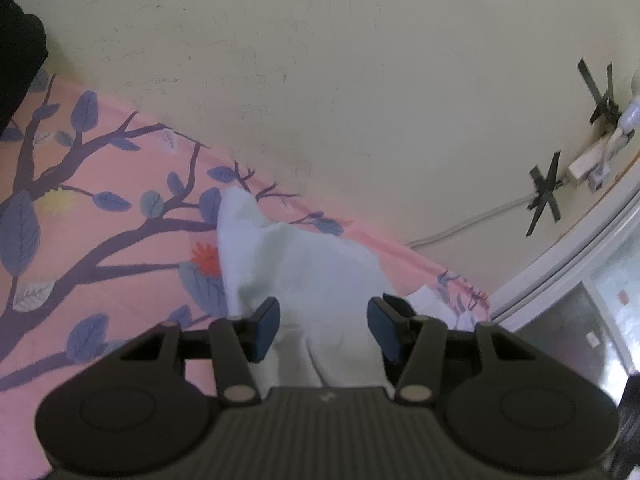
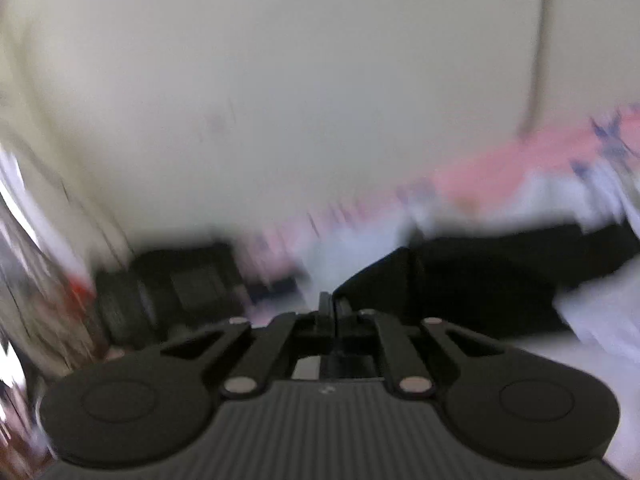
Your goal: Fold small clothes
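A white garment lies bunched on the pink bedsheet with a branch-and-leaf print. My left gripper is over its near end. The jaws stand partly apart and the cloth fills the gap from pad to pad, rising in a fold toward the gripper. The right wrist view is smeared by motion. There my right gripper is shut, with nothing showing between its fingers. White cloth and pink sheet lie to its right.
A cream wall runs along the bed's far edge, with a cable and taped fittings at the right. A window frame stands at the right. Blurred black shapes lie ahead of the right gripper.
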